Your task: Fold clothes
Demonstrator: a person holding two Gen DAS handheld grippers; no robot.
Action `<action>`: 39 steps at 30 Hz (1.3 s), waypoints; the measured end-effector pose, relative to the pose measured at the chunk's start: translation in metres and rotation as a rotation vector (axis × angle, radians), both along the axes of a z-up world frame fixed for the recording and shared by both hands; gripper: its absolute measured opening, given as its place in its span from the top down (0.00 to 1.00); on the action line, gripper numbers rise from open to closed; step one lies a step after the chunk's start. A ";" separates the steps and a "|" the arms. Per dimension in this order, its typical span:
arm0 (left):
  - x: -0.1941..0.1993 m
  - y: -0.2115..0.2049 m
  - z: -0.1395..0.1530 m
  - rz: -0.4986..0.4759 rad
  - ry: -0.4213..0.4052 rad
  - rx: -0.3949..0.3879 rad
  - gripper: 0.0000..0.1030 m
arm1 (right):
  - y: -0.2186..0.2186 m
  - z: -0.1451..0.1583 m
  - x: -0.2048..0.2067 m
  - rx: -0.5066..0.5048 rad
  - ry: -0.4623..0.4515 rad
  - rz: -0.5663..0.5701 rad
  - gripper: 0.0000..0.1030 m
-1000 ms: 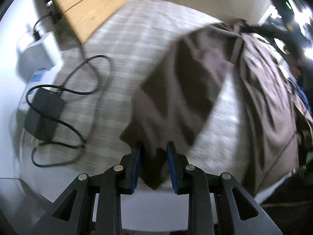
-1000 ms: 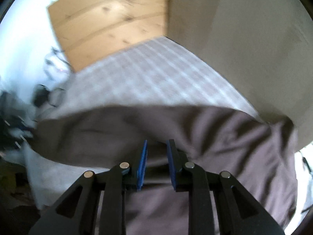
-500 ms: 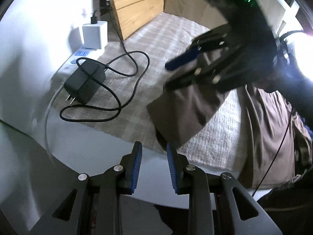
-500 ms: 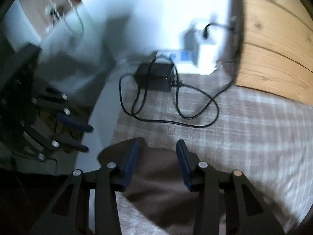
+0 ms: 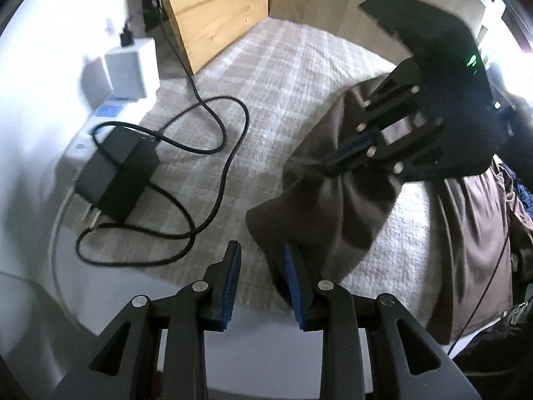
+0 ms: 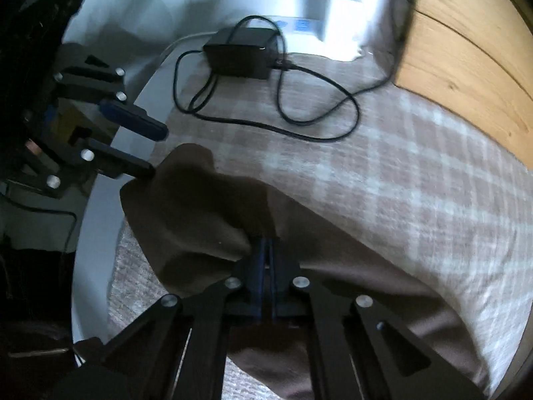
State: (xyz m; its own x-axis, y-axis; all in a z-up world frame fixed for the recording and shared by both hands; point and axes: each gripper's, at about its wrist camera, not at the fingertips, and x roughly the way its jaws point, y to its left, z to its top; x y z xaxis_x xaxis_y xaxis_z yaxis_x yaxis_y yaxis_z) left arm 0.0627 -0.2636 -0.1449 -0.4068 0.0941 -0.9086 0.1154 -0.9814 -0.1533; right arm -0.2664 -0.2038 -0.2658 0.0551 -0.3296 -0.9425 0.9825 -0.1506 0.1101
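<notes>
Garment: a dark brown, soft fabric garment [image 5: 336, 206] lies on the checked beige-and-white bed cover [image 5: 286, 80], part flat toward the right edge of the left wrist view, part lifted and bunched near the bed's edge.
Right gripper: the black two-finger right gripper with blue pads [image 6: 266, 260] is clenched on a pinch of the brown cloth; in the left wrist view it shows from the side [image 5: 346, 155], with fabric gathering into creases at its tips.
Left gripper: the black left gripper with blue pads [image 5: 261, 286] stands released, jaws apart, nothing between them; its right finger is just beside the hanging corner of the garment. In the right wrist view it sits at the left [image 6: 133, 146], its lower finger at the cloth's edge.
Nearby: a black power brick [image 5: 116, 173] with its looped black cable [image 5: 226, 140] lies on the cover, well apart from the cloth; a white charger block [image 5: 131, 70] stands behind it by a pale wooden headboard [image 5: 213, 10].
Progress: the garment is not a neat folded stack; one end is raised and rumpled, the rest spread loosely. This looks like mid-fold, a layer being carried or pulled.
Left to do: judging by the loose corner, squaring the edges and flattening remain.
</notes>
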 end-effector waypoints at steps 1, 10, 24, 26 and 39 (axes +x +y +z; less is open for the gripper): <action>-0.003 0.000 -0.003 0.002 -0.009 -0.002 0.75 | 0.002 0.000 -0.004 0.011 0.008 -0.018 1.00; -0.004 0.001 -0.001 0.006 -0.005 0.001 0.75 | -0.009 0.030 -0.001 -0.093 0.023 0.051 0.62; -0.014 0.004 0.014 -0.108 0.000 0.068 0.69 | 0.019 0.027 0.014 -0.195 0.000 0.242 0.93; -0.018 0.006 0.016 -0.134 0.002 0.092 0.67 | 0.035 0.031 0.013 -0.208 0.017 0.234 0.93; -0.050 0.012 0.016 -0.307 -0.021 0.237 0.51 | 0.030 0.031 0.034 -0.296 -0.003 0.295 0.93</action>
